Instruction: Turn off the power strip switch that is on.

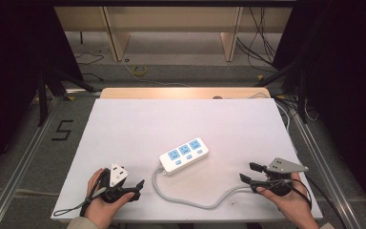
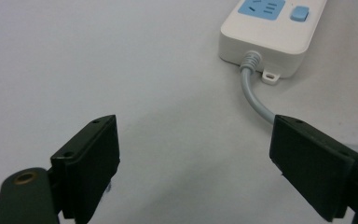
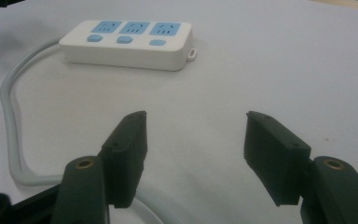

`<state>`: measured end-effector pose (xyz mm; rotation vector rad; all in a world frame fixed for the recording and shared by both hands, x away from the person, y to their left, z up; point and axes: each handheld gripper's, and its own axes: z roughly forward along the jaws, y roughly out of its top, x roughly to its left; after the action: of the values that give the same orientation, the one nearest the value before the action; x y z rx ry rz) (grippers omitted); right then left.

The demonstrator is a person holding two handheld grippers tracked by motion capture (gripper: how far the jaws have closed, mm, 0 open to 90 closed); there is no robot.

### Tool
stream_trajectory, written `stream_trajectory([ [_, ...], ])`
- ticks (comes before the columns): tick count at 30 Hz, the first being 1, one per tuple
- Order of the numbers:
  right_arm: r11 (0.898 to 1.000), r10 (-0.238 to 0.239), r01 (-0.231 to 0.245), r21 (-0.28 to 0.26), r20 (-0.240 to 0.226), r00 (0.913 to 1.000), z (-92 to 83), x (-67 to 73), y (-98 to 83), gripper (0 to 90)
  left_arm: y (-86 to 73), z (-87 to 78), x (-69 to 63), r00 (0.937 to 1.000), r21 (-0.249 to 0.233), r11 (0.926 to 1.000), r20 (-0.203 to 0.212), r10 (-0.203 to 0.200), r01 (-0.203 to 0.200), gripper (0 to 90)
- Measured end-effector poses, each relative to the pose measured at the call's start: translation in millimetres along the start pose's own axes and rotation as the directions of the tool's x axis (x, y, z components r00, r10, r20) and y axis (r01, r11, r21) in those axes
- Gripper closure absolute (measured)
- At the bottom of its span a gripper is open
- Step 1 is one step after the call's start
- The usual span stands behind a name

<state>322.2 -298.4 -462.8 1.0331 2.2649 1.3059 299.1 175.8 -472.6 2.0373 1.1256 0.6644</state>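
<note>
Jaws apart on both my left gripper (image 1: 133, 187) and right gripper (image 1: 250, 173), nothing clamped — one three-outlet power strip (image 1: 184, 155) at frame centre, its grey cord (image 1: 190, 200) curling between.

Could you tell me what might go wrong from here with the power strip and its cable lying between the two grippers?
1. The grey cable loops close under the open right gripper; a reach toward the power strip could snag it and drag the strip.
2. The left gripper, also open, has the cable by one jaw; closing might pinch the cable, not the strip.
</note>
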Motion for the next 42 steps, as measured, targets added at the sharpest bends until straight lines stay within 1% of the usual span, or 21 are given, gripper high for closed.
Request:
stream_trajectory([
  [1,1.000,-0.001,0.001,0.003,0.000,1.0000,0.5,0.2,-0.2,40.9,-0.1,0.9,-0.4,0.9999,0.006,0.9999,0.000,0.013,-0.013,15.7],
  [3,1.000,-0.004,0.004,0.007,-0.003,1.0000,1.0,0.2,-0.5,41.4,-0.1,1.8,-1.3,1.0000,0.005,1.0000,0.003,0.007,-0.007,15.7],
  [5,1.000,-0.004,0.004,0.012,-0.005,1.0000,0.6,0.5,-0.6,43.5,0.5,2.1,-1.3,0.9999,0.003,0.9999,0.007,0.012,-0.012,15.8],
  [8,1.000,-0.012,0.012,0.019,-0.001,0.9999,-0.5,0.5,-0.1,49.9,0.6,2.8,-1.5,0.9998,0.008,0.9998,0.008,0.019,-0.019,15.9],
  [10,0.999,-0.018,0.018,0.029,-0.001,0.9998,-1.5,1.0,1.1,56.3,0.2,3.1,-2.2,0.9997,0.006,0.9997,0.006,0.022,-0.022,16.0],
  [12,0.999,-0.031,0.031,0.036,0.000,0.9995,-2.5,1.7,3.2,65.8,0.1,2.6,-2.6,0.9997,0.006,0.9997,0.006,0.026,-0.026,16.2],
  [14,0.998,-0.055,0.055,0.039,0.004,0.9985,-2.9,2.1,5.9,76.5,0.2,2.9,-2.7,0.9997,0.005,0.9997,0.007,0.025,-0.025,16.4],
  [15,0.998,-0.055,0.055,0.039,0.004,0.9985,-2.9,2.1,5.9,76.5,0.2,3.4,-2.9,0.9997,0.003,0.9998,0.006,0.022,-0.022,16.4],
  [16,0.995,-0.085,0.084,0.049,0.014,0.9963,-3.1,2.3,8.7,84.3,0.3,3.7,-2.9,0.9997,0.004,0.9997,0.007,0.024,-0.024,16.5],
  [18,0.993,-0.102,0.101,0.055,0.014,0.9947,-2.6,2.4,11.5,89.9,0.5,3.7,-2.5,0.9995,0.006,0.9995,0.003,0.031,-0.031,16.5],
  [22,0.993,-0.102,0.101,0.068,0.012,0.9947,-1.5,3.4,15.1,90.0,0.5,3.5,-2.9,0.9997,0.001,0.9997,0.001,0.025,-0.025,16.8],
  [26,0.991,-0.106,0.104,0.081,0.013,0.9943,1.2,5.4,21.2,90.0,0.4,3.6,-3.3,0.9993,0.011,0.9992,0.007,0.038,-0.038,16.8],
  [28,0.992,-0.105,0.103,0.079,0.014,0.9944,1.5,5.6,22.5,90.0,0.2,3.7,-3.2,0.9994,0.011,0.9994,0.008,0.033,-0.033,16.8],
  [33,0.992,-0.096,0.094,0.087,0.019,0.9952,2.8,4.3,26.6,90.0,0.1,4.3,-3.1,0.9993,0.013,0.9993,0.007,0.036,-0.036,17.0],
  [35,0.993,-0.082,0.081,0.089,0.014,0.9965,4.1,4.2,28.4,90.0,0.1,4.8,-3.6,0.9991,0.014,0.9990,0.007,0.041,-0.041,17.0],
  [39,0.993,-0.072,0.071,0.095,0.008,0.9974,5.1,4.7,32.3,90.0,0.7,5.2,-4.7,0.9994,0.007,0.9994,0.005,0.035,-0.035,17.2],
  [42,0.993,-0.069,0.069,0.096,0.003,0.9976,5.6,4.8,34.6,90.0,0.9,5.4,-4.5,0.9993,0.008,0.9992,0.004,0.038,-0.038,17.3],
])
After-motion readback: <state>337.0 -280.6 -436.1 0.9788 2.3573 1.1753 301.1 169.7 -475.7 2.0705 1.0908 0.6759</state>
